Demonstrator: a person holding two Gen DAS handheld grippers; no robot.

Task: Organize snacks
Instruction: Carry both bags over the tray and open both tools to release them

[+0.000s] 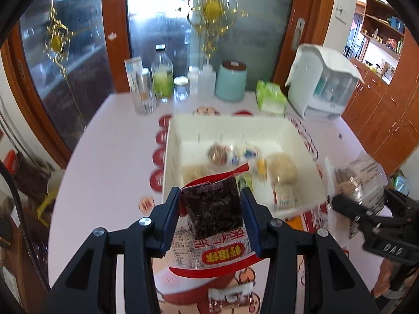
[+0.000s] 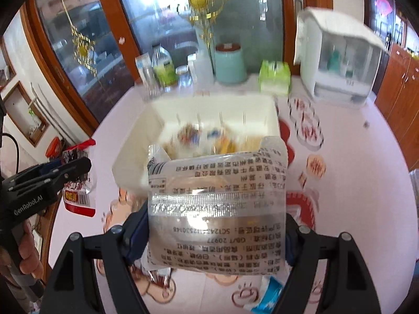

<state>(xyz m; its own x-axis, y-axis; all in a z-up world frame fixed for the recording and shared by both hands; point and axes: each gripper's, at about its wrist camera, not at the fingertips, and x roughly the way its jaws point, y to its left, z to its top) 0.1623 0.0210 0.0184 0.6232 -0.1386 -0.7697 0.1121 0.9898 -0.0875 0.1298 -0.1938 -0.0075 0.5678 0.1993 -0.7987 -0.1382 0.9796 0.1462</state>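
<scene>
Left tongs (image 1: 210, 204) clenched the red snack bag (image 1: 212, 225); right tongs (image 2: 214, 225) clenched the clear packet (image 2: 217, 209). Either thin wrapper could have slipped before reaching the white bin (image 1: 235, 128).

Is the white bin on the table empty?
No, the white bin already holds several wrapped snacks on its bottom.

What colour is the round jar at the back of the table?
The jar is light mint-green with a brown lid, clearest in the left wrist view.
</scene>
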